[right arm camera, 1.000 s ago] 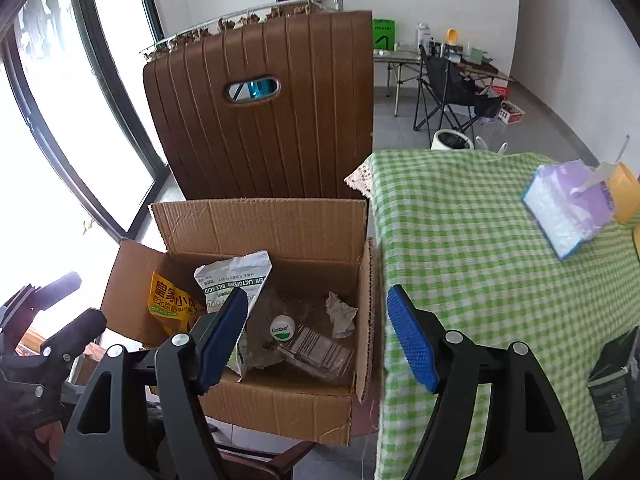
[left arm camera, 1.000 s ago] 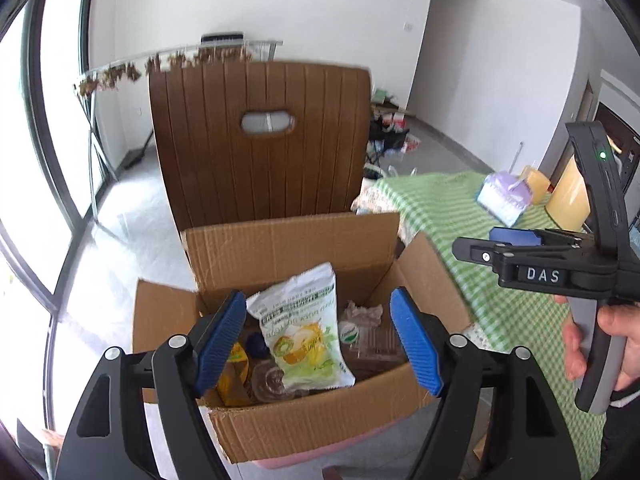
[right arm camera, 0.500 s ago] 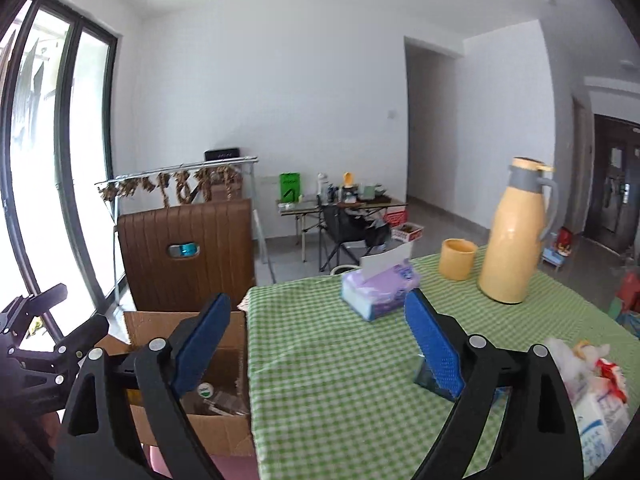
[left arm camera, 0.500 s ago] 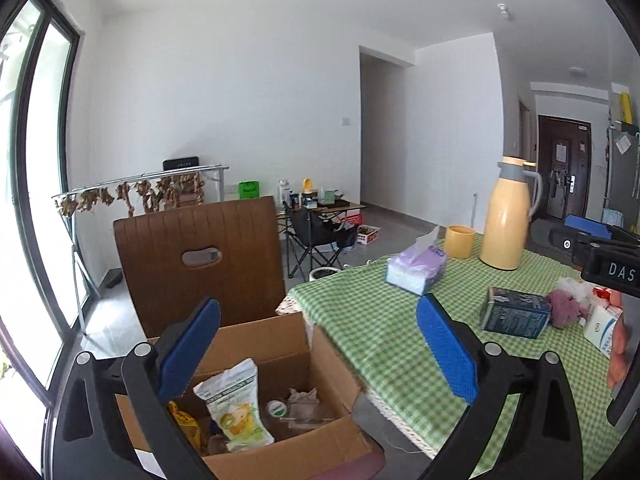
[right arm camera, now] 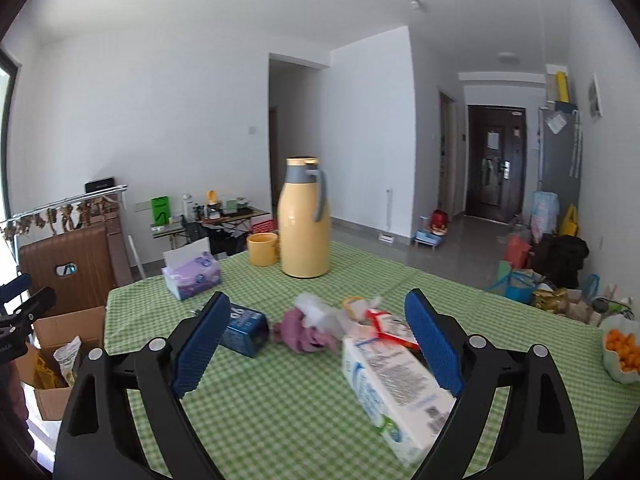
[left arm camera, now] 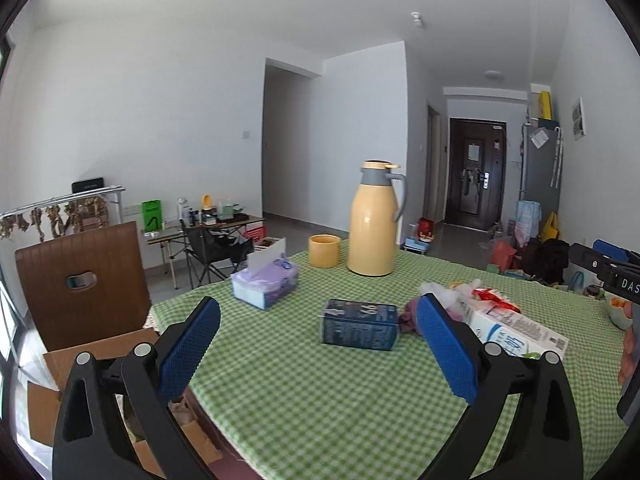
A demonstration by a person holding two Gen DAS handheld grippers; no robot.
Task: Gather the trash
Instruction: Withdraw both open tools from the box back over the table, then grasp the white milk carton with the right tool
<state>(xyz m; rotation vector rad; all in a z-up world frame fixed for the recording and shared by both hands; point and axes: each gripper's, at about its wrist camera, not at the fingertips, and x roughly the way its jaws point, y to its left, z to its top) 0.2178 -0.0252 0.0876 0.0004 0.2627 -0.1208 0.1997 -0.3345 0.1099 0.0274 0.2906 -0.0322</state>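
Right wrist view, catalogue of hazards and clearances, largest item first.

Table (right arm camera: 280, 412), green check cloth: broad bare stretch under and ahead of right gripper (right arm camera: 318, 344); near-left edge close beside left pad, drop beyond it to cardboard box (right arm camera: 60, 328). Risk of sweeping trash off that edge instead of into box if carried low.

Cardboard box, far left of both tongs, below table level, already holding packets. Left wrist view: box (left arm camera: 100, 352) directly under left pad of left gripper (left arm camera: 318, 350); brown chair back (left arm camera: 80, 280) behind it, limiting approach from that side.

Yellow flask (right arm camera: 304, 220), upright, well ahead of right tongs, with yellow cup (right arm camera: 262, 249) just beside it. Not trash by likely reading; risk of toppling on an overlong reach.

White carton (right arm camera: 392, 384), lying flat, under and just inside right pad of right tongs. Wide and long; likely to pivot or slip if pinched near one end.

Tissue box (right arm camera: 192, 276), ahead-left; likely to be mistaken for trash.

Blue box (right arm camera: 244, 330), touching-close behind left pad of right tongs; same blue box (left arm camera: 358, 330) centred between left tongs, ahead.

Purple cloth (right arm camera: 300, 334) and crumpled wrappers (right arm camera: 360, 312), centred ahead of right tongs; light, liable to scatter.

Bowl of orange fruit (right arm camera: 620, 356), far right, near edge; knock risk on a wide swing.

Both tongs: jaws spread wide, nothing between pads.
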